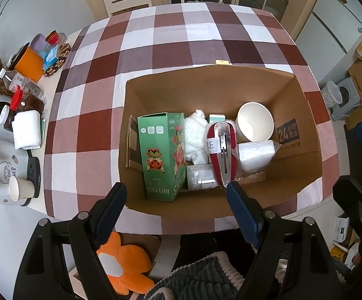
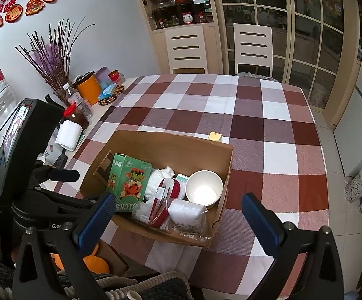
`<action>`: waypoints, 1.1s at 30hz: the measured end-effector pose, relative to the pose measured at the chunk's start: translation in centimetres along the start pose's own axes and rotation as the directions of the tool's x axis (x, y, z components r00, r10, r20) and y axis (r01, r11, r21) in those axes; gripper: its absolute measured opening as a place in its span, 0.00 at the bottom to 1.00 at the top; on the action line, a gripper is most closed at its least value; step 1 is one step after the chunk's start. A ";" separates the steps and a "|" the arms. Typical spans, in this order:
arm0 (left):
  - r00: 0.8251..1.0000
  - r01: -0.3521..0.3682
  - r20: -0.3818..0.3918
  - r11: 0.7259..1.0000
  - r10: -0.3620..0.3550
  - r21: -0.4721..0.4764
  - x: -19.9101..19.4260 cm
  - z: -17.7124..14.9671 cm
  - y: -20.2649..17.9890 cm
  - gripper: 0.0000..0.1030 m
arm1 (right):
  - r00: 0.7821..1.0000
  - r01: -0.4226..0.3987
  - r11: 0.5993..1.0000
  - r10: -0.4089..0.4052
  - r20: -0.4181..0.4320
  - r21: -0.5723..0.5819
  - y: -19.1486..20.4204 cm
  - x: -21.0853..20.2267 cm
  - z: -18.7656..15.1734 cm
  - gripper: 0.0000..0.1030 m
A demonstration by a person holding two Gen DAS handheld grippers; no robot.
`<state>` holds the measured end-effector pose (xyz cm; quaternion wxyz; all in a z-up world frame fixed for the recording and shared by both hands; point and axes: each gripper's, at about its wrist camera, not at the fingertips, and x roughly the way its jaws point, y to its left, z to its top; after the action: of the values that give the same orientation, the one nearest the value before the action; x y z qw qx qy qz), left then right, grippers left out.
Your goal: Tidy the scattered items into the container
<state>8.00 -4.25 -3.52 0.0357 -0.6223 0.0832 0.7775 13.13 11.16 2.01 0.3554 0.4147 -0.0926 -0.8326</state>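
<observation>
A: Hovering over the open brown cardboard box [image 1: 206,80] on the checked-cloth table [image 1: 171,40], left tongs [image 1: 176,195] spread wide, nothing between the blue pads.

B: Same for the right tongs [image 2: 178,210]: spread, empty, pointed slantwise at the box from its near side.

A: Counting the contents: tall green printed brick-toy carton [image 1: 158,150] at nine o'clock in the box, fluffy white plush [image 1: 194,135] beside it, red oval case with a metal clip [image 1: 222,150] in the middle, white paper cup [image 1: 254,121] at two o'clock, clear bag of white pads [image 1: 254,153] under the cup.

B: Judging the gathering almost done. Only a small yellow block [image 2: 215,136] left on the cloth, just beyond the box's far wall at twelve o'clock.

A: Likely next: reaching over that wall, closing on the block, lifting clear of the rim before dropping it in. Hard to tell whether the block belongs to the scattered lot at all.
</observation>
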 end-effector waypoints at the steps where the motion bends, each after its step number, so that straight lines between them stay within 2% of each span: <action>1: 1.000 0.000 0.001 1.000 0.000 -0.001 0.0 0.0 0.0 0.80 | 1.000 0.001 1.000 -0.001 0.000 0.001 0.0 0.1 0.0 1.00; 10: 1.000 -0.004 0.000 1.000 0.004 -0.003 0.1 -0.2 0.1 0.80 | 1.000 0.011 1.000 -0.011 -0.006 0.006 -0.2 0.0 -0.2 1.00; 18: 1.000 -0.017 -0.020 0.999 0.017 -0.042 0.9 -0.7 1.8 0.80 | 0.999 0.047 0.998 -0.047 -0.005 0.051 -1.5 0.1 -0.4 1.00; 24: 1.000 -0.011 -0.018 0.996 0.010 -0.087 1.2 -1.2 4.1 0.80 | 0.995 0.095 0.991 -0.095 -0.002 0.100 -3.3 0.4 -0.4 1.00; 33: 0.999 -0.039 -0.009 0.984 0.038 -0.175 1.5 -2.4 9.0 0.80 | 0.983 0.182 0.975 -0.182 -0.008 0.130 -5.6 1.4 -0.2 1.00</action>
<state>8.58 -13.61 -4.71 -0.0346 -0.6236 0.0266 0.7805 9.82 14.31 -1.45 0.2497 0.4423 -0.1091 -0.8545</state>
